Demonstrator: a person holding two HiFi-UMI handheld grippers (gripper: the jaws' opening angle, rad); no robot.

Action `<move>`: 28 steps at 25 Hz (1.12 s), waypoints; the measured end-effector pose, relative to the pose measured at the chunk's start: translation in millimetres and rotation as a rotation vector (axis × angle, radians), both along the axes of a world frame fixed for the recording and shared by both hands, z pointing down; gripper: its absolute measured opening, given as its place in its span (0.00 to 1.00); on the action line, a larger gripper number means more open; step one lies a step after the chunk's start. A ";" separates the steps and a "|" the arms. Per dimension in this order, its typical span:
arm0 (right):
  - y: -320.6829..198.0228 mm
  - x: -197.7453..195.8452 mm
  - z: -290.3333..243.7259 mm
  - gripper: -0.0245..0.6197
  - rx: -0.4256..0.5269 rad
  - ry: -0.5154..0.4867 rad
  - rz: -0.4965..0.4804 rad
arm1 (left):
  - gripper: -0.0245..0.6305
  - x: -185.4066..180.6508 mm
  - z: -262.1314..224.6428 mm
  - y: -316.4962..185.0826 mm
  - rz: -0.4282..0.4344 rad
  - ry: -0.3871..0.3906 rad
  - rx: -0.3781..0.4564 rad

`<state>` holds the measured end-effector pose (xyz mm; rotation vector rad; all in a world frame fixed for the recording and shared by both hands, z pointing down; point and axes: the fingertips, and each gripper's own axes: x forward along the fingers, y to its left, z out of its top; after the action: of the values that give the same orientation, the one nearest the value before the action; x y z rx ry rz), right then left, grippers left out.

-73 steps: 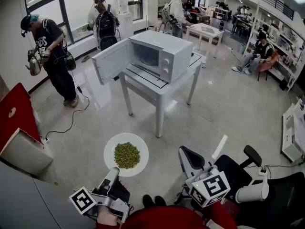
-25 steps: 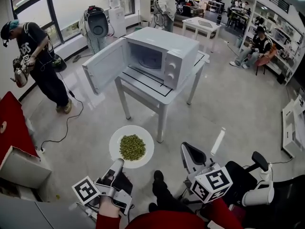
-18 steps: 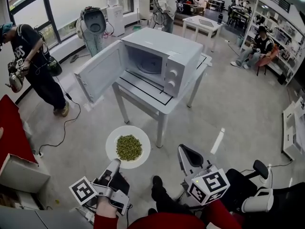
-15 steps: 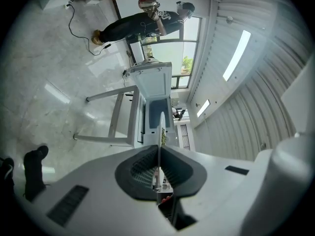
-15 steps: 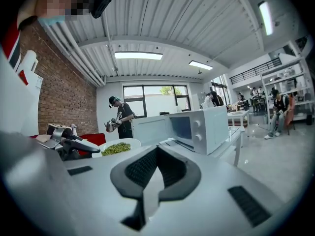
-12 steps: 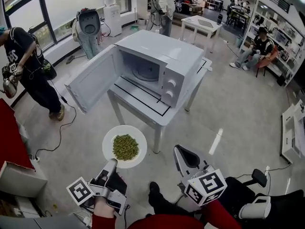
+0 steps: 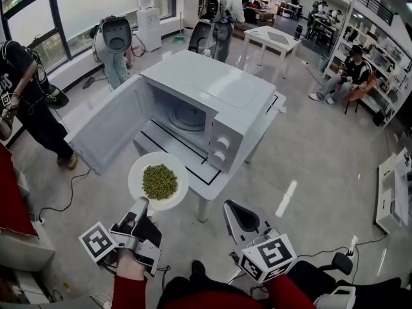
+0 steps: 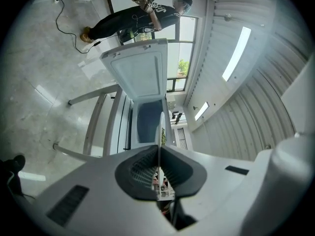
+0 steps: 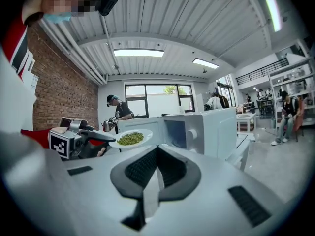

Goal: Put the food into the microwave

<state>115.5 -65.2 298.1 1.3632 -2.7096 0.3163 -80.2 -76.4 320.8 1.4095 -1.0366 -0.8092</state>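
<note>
Before the microwave (image 7: pixel 212 105), left gripper (image 7: pixel 140 203) jaws pinch the plate (image 7: pixel 138 172) rim, right gripper (image 7: pixel 234 209) jaws closed, empty; tilting could spill peas (image 7: pixel 159 181).

I am finding no readable words, brands or numbers. I am seeing only coded square patterns on the left gripper (image 7: pixel 140 203) and right gripper (image 7: pixel 234 212), and illegible print on a bystander's shirt (image 7: pixel 19 66).

microwave (image 7: pixel 212 92) mouth open ahead, door (image 7: pixel 103 134) swung wide left, control panel (image 7: pixel 219 148) flanking right
</note>
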 end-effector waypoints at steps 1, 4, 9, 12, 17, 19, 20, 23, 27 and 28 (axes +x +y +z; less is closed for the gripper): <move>-5.2 -0.1 0.4 0.06 -0.002 0.004 -0.002 | 0.07 1.0 -2.1 -10.0 -0.002 0.000 0.003; -17.8 -0.9 4.3 0.06 -0.010 0.009 0.005 | 0.07 4.1 -5.9 -35.6 -0.002 -0.008 0.012; -45.2 0.3 7.7 0.06 -0.026 0.022 0.001 | 0.07 14.7 -0.7 -71.5 -0.014 0.000 0.012; -61.8 -5.8 13.8 0.06 -0.043 0.018 -0.001 | 0.07 19.9 8.5 -91.2 -0.006 0.017 0.009; -79.8 -25.6 31.7 0.06 -0.069 0.013 -0.009 | 0.07 21.3 34.4 -113.9 0.011 0.032 0.003; -87.8 -32.9 39.4 0.06 -0.075 0.019 -0.013 | 0.07 21.8 45.0 -125.6 0.015 0.035 -0.002; -92.6 -35.5 42.9 0.06 -0.078 0.024 -0.015 | 0.07 22.8 49.6 -132.8 0.017 0.036 -0.004; -106.1 -41.8 50.9 0.06 -0.089 0.037 -0.012 | 0.07 26.0 60.6 -153.4 0.021 0.044 -0.009; -118.1 -50.8 61.1 0.06 -0.106 0.051 -0.002 | 0.07 26.5 72.9 -173.8 0.038 0.046 -0.017; -123.4 -53.6 62.8 0.06 -0.111 0.055 0.000 | 0.07 26.2 73.7 -181.8 0.044 0.050 -0.015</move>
<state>61.9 -188.7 360.9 1.3217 -2.6060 0.4159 -53.9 -258.2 394.5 1.3881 -0.9683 -0.7995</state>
